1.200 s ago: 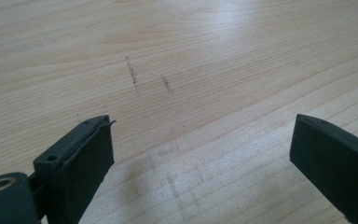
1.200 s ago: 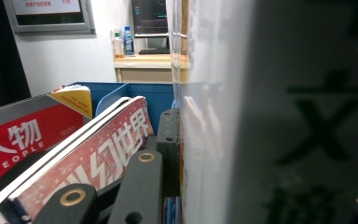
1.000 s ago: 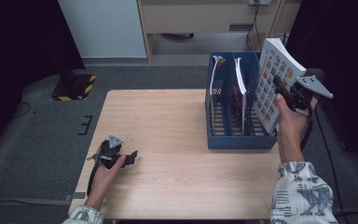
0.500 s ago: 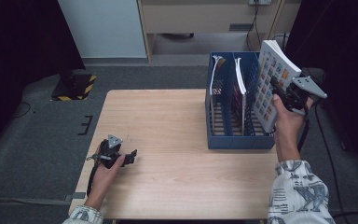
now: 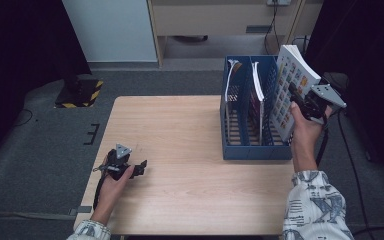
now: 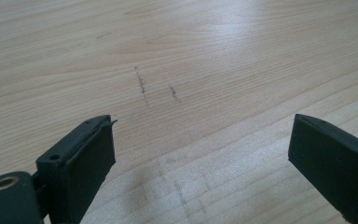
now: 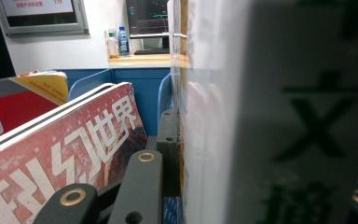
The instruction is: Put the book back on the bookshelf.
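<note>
A thick book [image 5: 291,90] is gripped by the right claw [image 5: 300,102] and is held tilted over the right end of the blue rack [image 5: 252,150], its lower edge already down by the rightmost slot and its top leaning out to the right. In the right gripper view the book [image 7: 242,116] is seen clamped edge-on between the jaws, with a red magazine [image 7: 60,154] standing in the next slot to the left. Two more magazines [image 5: 256,90] are seen upright in the rack from above. The left claw [image 5: 140,167] is rested on the desk [image 5: 180,130] near its front left corner, well apart from the rack; its jaws are spread wide with nothing between them, and bare wood [image 6: 191,93] is seen under them.

The step in hand is judged to be the filing of the book into the rightmost compartment, and it appears partly done: the book is over the slot but not yet seated.

For the next move, the book would need to be brought upright so that it lines up with the dividers, then lowered until its bottom edge is borne by the rack floor. Only then should the grip be released. Care is called for so that the rack wall is not snagged and the neighbouring magazine is not pushed over.
</note>
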A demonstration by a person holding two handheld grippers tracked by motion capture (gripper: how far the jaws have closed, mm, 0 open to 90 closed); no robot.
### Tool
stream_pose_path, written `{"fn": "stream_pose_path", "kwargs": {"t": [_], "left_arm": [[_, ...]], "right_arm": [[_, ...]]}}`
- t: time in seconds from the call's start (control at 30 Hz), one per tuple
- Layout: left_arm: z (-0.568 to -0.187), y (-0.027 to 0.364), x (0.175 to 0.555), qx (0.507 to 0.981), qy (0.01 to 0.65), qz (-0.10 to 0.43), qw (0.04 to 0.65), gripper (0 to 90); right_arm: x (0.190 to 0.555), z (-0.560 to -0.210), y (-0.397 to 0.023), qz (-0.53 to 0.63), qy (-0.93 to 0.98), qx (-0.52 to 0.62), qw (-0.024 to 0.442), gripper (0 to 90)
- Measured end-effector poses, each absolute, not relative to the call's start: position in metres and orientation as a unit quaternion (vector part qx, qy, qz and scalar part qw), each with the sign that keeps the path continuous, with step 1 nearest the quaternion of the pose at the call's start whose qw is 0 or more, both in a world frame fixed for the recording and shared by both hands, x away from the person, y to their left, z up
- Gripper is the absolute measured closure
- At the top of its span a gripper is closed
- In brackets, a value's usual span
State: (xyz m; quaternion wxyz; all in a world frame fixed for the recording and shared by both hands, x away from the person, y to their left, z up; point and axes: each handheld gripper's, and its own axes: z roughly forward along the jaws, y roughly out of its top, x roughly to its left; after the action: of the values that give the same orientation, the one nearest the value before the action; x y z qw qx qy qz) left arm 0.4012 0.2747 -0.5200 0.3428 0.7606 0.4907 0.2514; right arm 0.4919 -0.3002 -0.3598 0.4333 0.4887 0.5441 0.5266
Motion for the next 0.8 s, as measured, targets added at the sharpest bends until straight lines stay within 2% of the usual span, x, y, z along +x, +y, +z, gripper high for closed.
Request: {"fn": "stream_pose_path", "kwargs": {"t": [0.37,0.8], "left_arm": [[-0.52,0.275,0.401,0.762,0.49,0.251,0.341,7.4],[-0.521,0.275,0.403,0.762,0.489,0.249,0.342,7.4]], "right_arm": [[0.494,-0.372,-0.298,0.509,0.541,0.497,0.449,73.7],[0.499,-0.386,-0.299,0.504,0.544,0.507,0.44,73.6]]}}
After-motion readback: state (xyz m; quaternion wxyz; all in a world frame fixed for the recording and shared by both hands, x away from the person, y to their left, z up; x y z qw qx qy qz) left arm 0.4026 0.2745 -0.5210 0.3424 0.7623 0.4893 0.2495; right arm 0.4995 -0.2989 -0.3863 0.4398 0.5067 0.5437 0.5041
